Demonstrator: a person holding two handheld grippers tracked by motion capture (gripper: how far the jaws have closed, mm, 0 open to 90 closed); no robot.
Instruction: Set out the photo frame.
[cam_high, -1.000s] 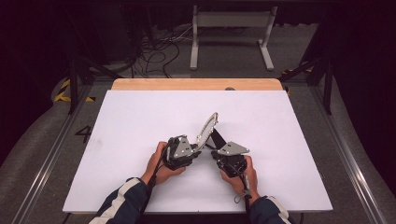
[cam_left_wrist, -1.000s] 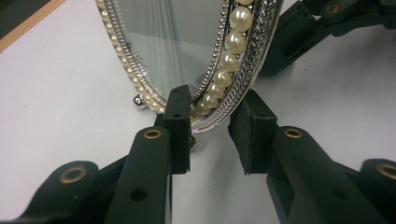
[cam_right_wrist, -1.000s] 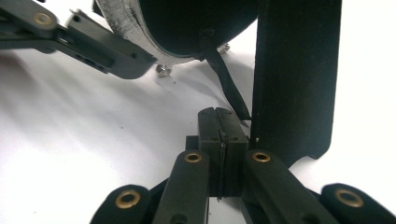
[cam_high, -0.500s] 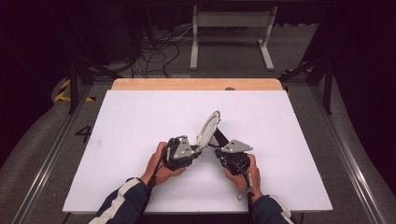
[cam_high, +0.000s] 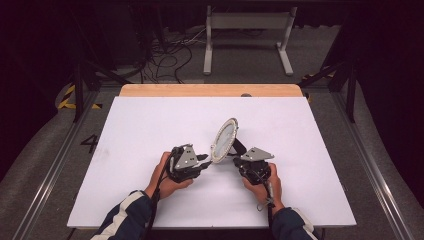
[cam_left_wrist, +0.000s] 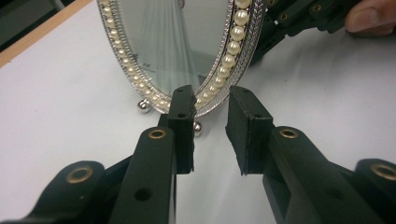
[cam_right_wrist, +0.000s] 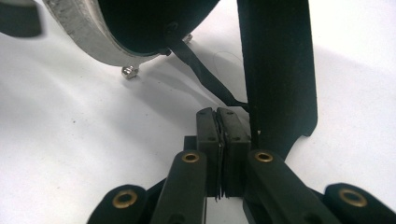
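We find both hands low at the near middle of the white table (cam_high: 150, 130), forearms entering from the near edge. The left gripper (cam_left_wrist: 210, 100) has its jaws spread, the oval mirror's (cam_high: 224, 139) pearl rim between them. The right gripper (cam_right_wrist: 222, 116) is pressed together on the black ribbon (cam_right_wrist: 201, 70) beside the mirror's stand (cam_right_wrist: 278, 65). The mirror stands tilted, glass facing left, long axis running upward. It has shifted slightly right since earlier.

The white table (cam_high: 150, 130) lies bare all round the oval mirror (cam_high: 224, 140), so both far corners and the left and right edges are open to a hand; between the left gripper (cam_high: 206, 162) and right gripper (cam_high: 236, 161) the mirror and its black back stand (cam_right_wrist: 278, 70) block the way.
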